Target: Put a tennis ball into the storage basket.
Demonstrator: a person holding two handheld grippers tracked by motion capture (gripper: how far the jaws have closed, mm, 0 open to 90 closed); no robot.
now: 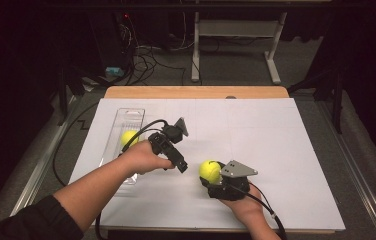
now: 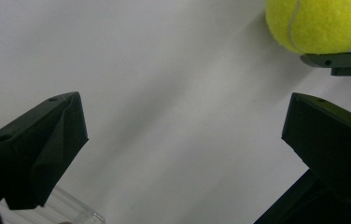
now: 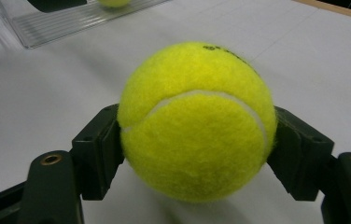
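- Tennis ball (image 1: 209, 170), high view: pinched in the right gripper (image 1: 211, 176) near the front middle of the white sheet (image 1: 276, 150) covering the table. A round ball, so no long axis; no seam legible here. The gripper's grey plate (image 1: 238, 169) sits just right of the ball.
- High view, cont.: second tennis ball (image 1: 128, 138) lies in the clear plastic tray (image 1: 126, 120) at the sheet's left side, partly behind the left hand (image 1: 143, 157). Tray's long axis runs from the near edge toward the far edge. Left gripper (image 1: 176, 131) hangs just right of the tray, nothing between its jaws.
- Left gripper view: both jaws spread wide over bare sheet. Held ball (image 2: 320, 23) is at the upper right corner with a tip of the right gripper just under it. A corner of the tray (image 2: 66, 210) at the bottom left.
- Right gripper view: jaws pressed on either side of the ball (image 3: 197, 121). White seam arcs across the facing side; dark print sits at the top. Neither mark reads in the high view. Tray (image 3: 71, 18) with the second ball (image 3: 113, 3) lies far off at the upper left.
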